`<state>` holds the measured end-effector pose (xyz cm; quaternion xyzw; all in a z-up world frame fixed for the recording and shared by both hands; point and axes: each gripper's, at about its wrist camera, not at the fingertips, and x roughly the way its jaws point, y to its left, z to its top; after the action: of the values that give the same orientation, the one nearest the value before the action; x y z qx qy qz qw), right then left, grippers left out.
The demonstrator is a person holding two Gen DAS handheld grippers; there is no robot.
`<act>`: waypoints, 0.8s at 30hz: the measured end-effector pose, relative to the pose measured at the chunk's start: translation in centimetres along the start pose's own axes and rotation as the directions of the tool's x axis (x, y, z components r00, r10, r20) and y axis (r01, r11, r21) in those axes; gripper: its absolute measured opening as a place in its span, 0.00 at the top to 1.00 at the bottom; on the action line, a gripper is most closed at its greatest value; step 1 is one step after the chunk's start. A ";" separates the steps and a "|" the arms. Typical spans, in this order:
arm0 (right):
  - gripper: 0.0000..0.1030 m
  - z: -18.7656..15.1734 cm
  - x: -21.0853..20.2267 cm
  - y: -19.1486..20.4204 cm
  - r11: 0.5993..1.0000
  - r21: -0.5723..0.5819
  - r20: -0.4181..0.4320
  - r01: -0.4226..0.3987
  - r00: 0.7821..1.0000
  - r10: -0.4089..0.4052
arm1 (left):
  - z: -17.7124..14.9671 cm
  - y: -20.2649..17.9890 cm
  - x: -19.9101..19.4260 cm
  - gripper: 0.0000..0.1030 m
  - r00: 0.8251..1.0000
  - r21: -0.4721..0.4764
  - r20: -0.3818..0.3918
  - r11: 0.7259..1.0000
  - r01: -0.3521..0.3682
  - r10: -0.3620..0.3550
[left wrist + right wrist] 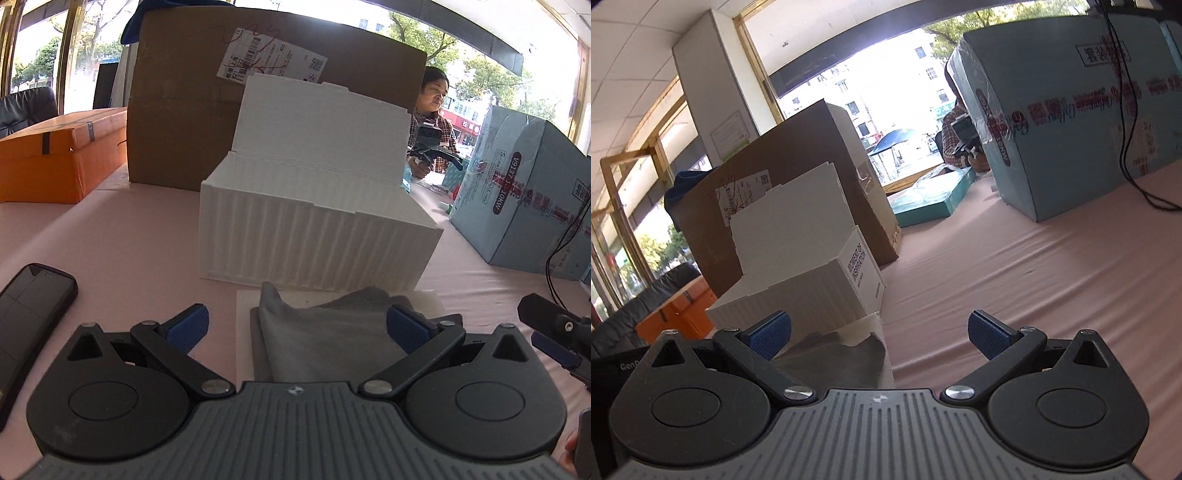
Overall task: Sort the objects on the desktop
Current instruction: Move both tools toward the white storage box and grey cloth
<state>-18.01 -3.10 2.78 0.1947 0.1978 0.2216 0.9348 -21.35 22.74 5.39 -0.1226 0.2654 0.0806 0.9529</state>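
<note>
Two hand-held grippers hover spread wide over the pink worktop (147, 236), neither pinching anything. Between the left hand-held gripper's (297, 326) blue pads lies a crumpled grey cloth (325, 339), soft and creased, one corner peaked up, on a white sheet just before a ribbed white box (314, 236) with its lid up. A black phone (29, 306) lies left. The right hand-held gripper (879, 334) hovers by the cloth's right edge.

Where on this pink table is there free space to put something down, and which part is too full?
The widest free patch of pink table lies right of the white box, reaching to the blue carton. A smaller strip lies between the phone, the orange box and the white box. Directly ahead of the open left gripper, the grey cloth crowds the space.
</note>
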 end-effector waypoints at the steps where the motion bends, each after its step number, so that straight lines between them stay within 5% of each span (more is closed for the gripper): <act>1: 0.00 -0.1 0.1 0.0 1.000 -0.001 0.001 -0.019 1.000 0.019 | -0.1 -0.3 0.2 0.00 1.000 0.001 -0.005 1.000 0.004 -0.004; 5: 0.00 -0.5 1.4 0.5 0.999 -0.024 -0.065 -0.042 0.997 0.041 | -0.3 -0.1 1.0 0.00 0.996 -0.015 -0.050 0.997 0.079 -0.080; 10: 0.02 -1.0 2.3 0.3 0.997 0.000 -0.117 -0.076 0.990 0.075 | -0.5 0.0 1.4 0.00 0.995 -0.021 -0.073 0.998 0.059 -0.060; 18: 0.37 -1.1 2.0 -0.4 0.983 0.075 -0.139 -0.168 0.974 0.178 | -0.6 1.3 1.4 0.00 0.993 -0.069 -0.065 0.993 0.094 -0.098; 24: 0.37 -1.6 3.4 -0.3 0.983 0.090 -0.234 -0.159 0.956 0.176 | -0.8 1.4 1.4 0.00 0.993 -0.081 -0.070 0.992 0.092 -0.098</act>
<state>-15.88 -1.27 0.31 0.2150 0.3000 0.3148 0.8744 -20.83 24.03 3.75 -0.1749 0.2910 0.0409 0.9397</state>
